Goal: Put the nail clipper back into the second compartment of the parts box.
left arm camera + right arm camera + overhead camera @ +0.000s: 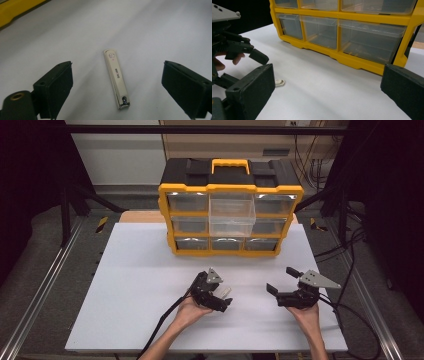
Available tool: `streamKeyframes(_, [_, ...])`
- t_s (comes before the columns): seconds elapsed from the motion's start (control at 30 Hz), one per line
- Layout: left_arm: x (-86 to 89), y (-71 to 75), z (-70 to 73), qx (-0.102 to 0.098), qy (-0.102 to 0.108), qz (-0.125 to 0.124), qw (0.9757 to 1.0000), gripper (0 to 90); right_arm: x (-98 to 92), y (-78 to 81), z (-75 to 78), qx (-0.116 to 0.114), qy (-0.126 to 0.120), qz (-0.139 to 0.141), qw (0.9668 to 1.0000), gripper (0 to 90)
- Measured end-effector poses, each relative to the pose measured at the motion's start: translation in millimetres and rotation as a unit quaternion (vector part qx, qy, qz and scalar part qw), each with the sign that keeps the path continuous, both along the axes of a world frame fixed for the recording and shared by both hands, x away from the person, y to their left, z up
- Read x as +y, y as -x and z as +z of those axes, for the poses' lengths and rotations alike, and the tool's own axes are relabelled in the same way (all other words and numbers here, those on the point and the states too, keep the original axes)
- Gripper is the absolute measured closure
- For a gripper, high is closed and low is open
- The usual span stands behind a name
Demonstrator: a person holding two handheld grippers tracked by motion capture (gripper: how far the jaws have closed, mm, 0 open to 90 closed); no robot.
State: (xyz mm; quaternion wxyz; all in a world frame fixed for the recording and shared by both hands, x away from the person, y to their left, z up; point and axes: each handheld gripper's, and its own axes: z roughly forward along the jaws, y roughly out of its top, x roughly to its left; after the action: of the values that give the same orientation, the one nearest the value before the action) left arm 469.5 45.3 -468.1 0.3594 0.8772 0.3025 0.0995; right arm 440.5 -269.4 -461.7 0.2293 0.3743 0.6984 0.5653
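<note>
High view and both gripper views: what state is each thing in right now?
Nail clipper: lying flat on the table, untouched, lever folded down.
Left claw: open, straddling the clipper.
Right claw: open, empty.
Organizer's top middle drawer: pulled out, looks empty.
Other drawers: pushed in.

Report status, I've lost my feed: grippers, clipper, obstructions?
Left gripper open, straddling nail clipper flat on table. Right gripper open, idle. Nothing blocking.
</note>
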Motion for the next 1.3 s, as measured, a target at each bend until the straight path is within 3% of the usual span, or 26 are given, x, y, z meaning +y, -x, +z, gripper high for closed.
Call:
streamKeyframes(0.43, [-5.4,0.8,-7.6,0.016,-0.017,-0.003,0.9997,40.3,0.2,-0.3,-0.1,0.002,0.000,0.000,1.0000,0.3])
streamKeyframes(0.47, [-5.8,1.1,-7.8,0.017,-0.017,-0.006,0.9997,46.1,0.3,-0.3,-0.1,0.003,0.000,0.000,1.0000,0.3])
streamKeyframes(0.8, [-8.0,1.4,-10.4,0.022,-0.024,-0.001,0.9995,60.4,0.5,-0.3,-0.1,0.005,-0.001,0.000,1.0000,0.3])
streamKeyframes(1.3, [-11.1,2.6,-9.5,0.008,-0.046,0.007,0.9989,72.7,0.6,-0.4,-0.1,0.007,0.000,-0.001,1.0000,0.3])
